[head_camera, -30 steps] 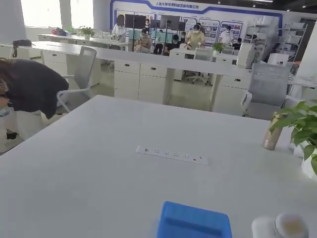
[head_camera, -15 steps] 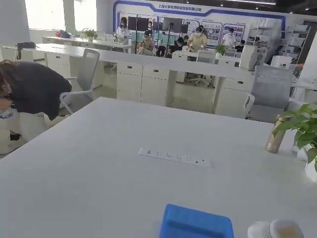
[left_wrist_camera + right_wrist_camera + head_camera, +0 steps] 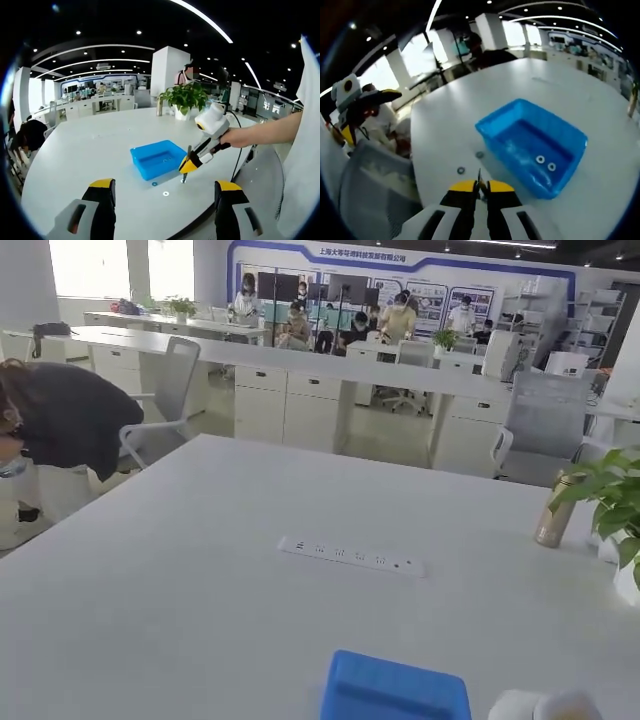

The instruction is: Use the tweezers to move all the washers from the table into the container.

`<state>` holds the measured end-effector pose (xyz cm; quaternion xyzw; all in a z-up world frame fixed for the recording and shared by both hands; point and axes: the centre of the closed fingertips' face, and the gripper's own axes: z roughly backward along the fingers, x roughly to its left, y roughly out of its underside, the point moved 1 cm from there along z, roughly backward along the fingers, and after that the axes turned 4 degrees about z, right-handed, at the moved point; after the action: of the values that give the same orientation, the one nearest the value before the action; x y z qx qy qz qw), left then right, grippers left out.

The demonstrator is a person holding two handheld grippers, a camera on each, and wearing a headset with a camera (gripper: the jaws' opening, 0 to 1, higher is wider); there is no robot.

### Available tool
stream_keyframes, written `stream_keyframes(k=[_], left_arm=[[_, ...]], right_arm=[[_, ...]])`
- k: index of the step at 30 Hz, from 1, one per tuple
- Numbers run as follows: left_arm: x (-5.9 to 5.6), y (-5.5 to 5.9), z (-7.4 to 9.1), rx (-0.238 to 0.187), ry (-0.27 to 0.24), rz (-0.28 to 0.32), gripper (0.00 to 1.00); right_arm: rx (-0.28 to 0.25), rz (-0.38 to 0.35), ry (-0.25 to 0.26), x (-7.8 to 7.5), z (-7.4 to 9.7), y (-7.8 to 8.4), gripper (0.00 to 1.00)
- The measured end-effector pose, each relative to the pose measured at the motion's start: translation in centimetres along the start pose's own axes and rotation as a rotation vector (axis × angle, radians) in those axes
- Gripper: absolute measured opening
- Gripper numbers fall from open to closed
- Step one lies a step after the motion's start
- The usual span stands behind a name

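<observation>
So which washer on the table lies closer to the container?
The washer just off the near corner of the blue container, ahead of the tweezers. The other washer lies farther out, left of them in the right gripper view.

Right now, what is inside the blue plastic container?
Two small metal washers lie side by side on the floor of the blue plastic container. Its near wall covers the floor strip behind it, so more could be hidden.

Left claw (image 3: 165, 186) is showing black jaws capped in yellow on grey bases; right claw (image 3: 184, 169), white-bodied, is trailing a black cable (image 3: 238, 162); the person is wearing a white top (image 3: 306, 130).
</observation>
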<state>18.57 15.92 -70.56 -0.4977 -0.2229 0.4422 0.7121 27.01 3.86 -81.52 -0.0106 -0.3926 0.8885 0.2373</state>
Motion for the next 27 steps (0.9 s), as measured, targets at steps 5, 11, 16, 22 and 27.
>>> stream_keyframes(k=[5, 11, 16, 22, 27], left_arm=[[0.1, 0.0, -0.1, 0.0, 0.002, 0.002, 0.82], [0.0, -0.1, -0.3, -0.001, 0.009, -0.001, 0.82], [0.1, -0.1, -0.3, -0.001, 0.008, 0.001, 0.82], [0.2, 0.0, -0.2, 0.0, 0.006, 0.002, 0.82], [0.1, 0.1, -0.1, 0.003, 0.006, 0.0, 0.82]], right_arm=[[0.011, 0.155, 0.01, 1.4, -0.3, 0.0, 0.05], [0.003, 0.189, 0.014, 0.9, -0.2, 0.2, 0.04], [-0.009, 0.17, 0.017, 0.6, -0.3, 0.4, 0.04], [-0.027, 0.136, 0.018, 0.4, -0.3, 0.5, 0.04], [-0.029, 0.124, 0.021, 0.5, -0.2, 0.6, 0.04]])
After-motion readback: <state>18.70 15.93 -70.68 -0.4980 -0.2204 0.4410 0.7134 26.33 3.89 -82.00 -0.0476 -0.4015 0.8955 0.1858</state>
